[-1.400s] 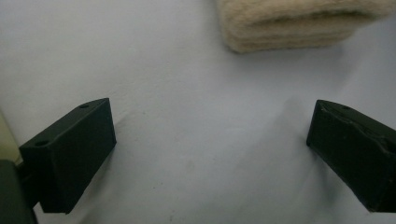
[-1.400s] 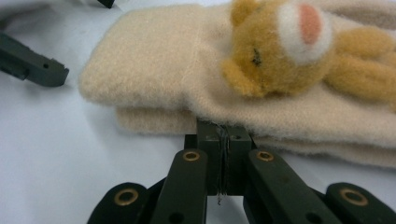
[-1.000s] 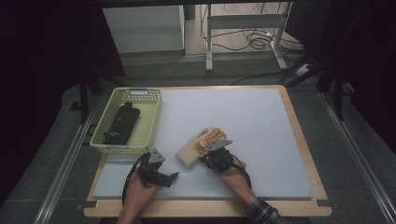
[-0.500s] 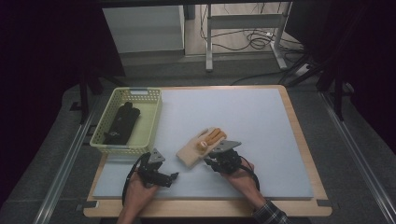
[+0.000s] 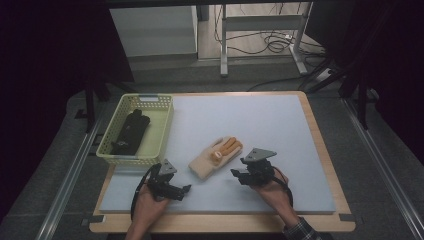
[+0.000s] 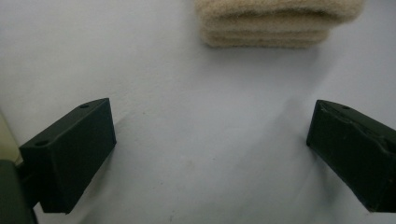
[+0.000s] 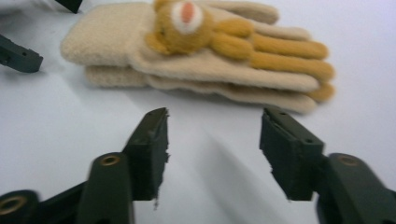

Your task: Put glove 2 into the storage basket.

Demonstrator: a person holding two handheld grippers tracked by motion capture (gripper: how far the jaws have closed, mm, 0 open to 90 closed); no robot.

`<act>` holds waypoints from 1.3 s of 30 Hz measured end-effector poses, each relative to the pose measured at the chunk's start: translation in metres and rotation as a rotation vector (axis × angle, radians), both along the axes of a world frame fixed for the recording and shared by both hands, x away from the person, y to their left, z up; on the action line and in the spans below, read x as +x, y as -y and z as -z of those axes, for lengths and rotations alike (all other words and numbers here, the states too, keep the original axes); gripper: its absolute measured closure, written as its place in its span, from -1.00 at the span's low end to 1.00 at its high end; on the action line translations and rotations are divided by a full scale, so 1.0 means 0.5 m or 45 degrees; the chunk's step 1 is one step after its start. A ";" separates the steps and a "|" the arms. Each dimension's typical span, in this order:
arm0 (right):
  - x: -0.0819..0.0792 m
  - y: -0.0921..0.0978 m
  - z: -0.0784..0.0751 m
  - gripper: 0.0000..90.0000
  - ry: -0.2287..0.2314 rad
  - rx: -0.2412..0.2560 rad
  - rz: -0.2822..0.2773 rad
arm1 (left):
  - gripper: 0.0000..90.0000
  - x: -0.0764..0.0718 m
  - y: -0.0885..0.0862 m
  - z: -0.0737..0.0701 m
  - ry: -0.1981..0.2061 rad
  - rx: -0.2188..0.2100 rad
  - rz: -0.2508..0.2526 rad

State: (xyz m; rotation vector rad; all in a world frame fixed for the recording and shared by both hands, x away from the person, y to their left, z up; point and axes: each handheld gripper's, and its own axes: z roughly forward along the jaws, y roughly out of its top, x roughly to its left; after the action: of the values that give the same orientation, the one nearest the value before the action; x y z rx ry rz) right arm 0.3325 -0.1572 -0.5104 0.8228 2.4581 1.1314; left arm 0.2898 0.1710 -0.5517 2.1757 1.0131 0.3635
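A: Where do you stand with the gloves?

B: Your pair of beige fleece gloves (image 5: 215, 157) lies stacked on the worktop (image 5: 260, 125), near the front edge and a little left of centre, cuffs toward you and the orange fingertips pointing far and right. A small bear face sits on the top glove. Neither hand-held gripper touches the pair.

A: And the grippers?

B: Your left hand-held gripper (image 5: 170, 186) rests low on the worktop just left of the cuffs, jaws spread wide with nothing between them; in its own view the stacked cuff edges (image 6: 280, 22) lie ahead of the gap. Your right hand-held gripper (image 5: 245, 175) sits just right of the gloves, jaws also apart and empty, aimed at the long side of the pair (image 7: 196, 51).

A: So how far along is it?

B: Judging by the layout, one dark glove-like item (image 5: 131, 131) already lies in the yellow basket (image 5: 165, 131) at the far left, and the beige pair is left to move. You have not taken hold yet, so the grasp, the lift and the placing all remain.

A: Anything in the way?

B: The path from gloves to basket is bare worktop. Watch the near basket wall, which you must clear, and the dark item taking up the basket's left half. Take both layers, or the lower glove may stay behind.
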 end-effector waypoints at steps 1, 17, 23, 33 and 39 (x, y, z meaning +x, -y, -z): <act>0.000 0.013 -0.003 -0.21 -0.003 0.009 0.017 | -0.97 0.000 0.000 0.000 0.000 0.000 0.000; -0.012 0.126 -0.004 -0.56 -0.033 0.031 0.150 | -0.96 0.000 0.000 0.000 0.002 0.001 0.000; -0.014 0.165 0.005 -0.60 -0.024 0.008 0.211 | -0.96 0.000 0.000 0.000 0.002 0.001 0.001; -0.010 0.198 0.042 -0.63 -0.069 -0.045 0.267 | -0.90 0.001 -0.001 0.000 -0.008 -0.017 -0.019; -0.011 0.196 0.042 -0.64 -0.062 -0.059 0.265 | -0.90 0.001 -0.001 0.000 -0.011 -0.022 -0.027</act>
State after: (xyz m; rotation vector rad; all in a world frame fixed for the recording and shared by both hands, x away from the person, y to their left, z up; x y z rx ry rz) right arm 0.3269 -0.2552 -0.5314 1.0744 2.3610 0.9879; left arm 0.2902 0.1715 -0.5519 2.1544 1.0407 0.3540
